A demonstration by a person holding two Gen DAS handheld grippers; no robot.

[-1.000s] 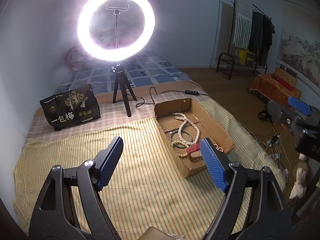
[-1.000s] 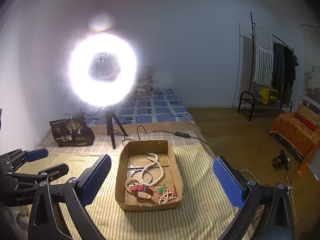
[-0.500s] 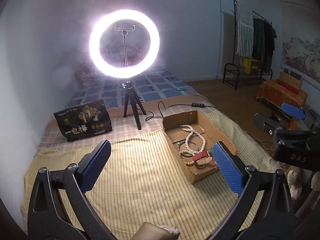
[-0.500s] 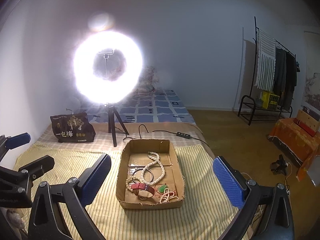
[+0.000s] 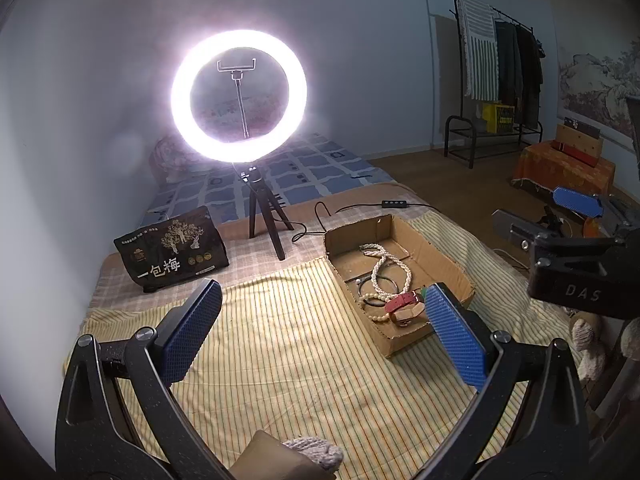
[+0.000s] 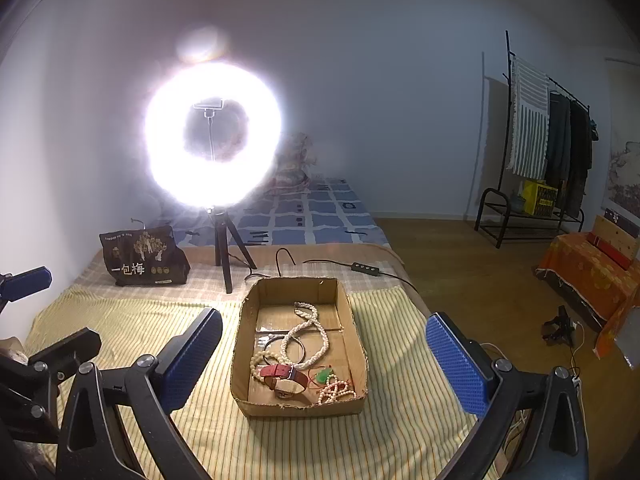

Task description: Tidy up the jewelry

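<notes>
Left tongs (image 5: 322, 334) wide, empty; right tongs (image 6: 324, 356) wide, empty. Cardboard tray (image 6: 244, 334) with jewelry near bed's right edge.

A cardboard box (image 6: 299, 406) sits on the striped cloth (image 6: 132, 328) spread over the bed (image 6: 316, 216). In the box lie a bead necklace (image 6: 308, 326), a bangle (image 6: 285, 347), a wristwatch (image 6: 285, 378) nearer the front wall, and a pendant (image 6: 324, 376) to its right. Behind the box, to the left, stands a ring light (image 6: 212, 136) on a tripod (image 6: 226, 248); a snack bag (image 6: 144, 258) lies further left.
</notes>
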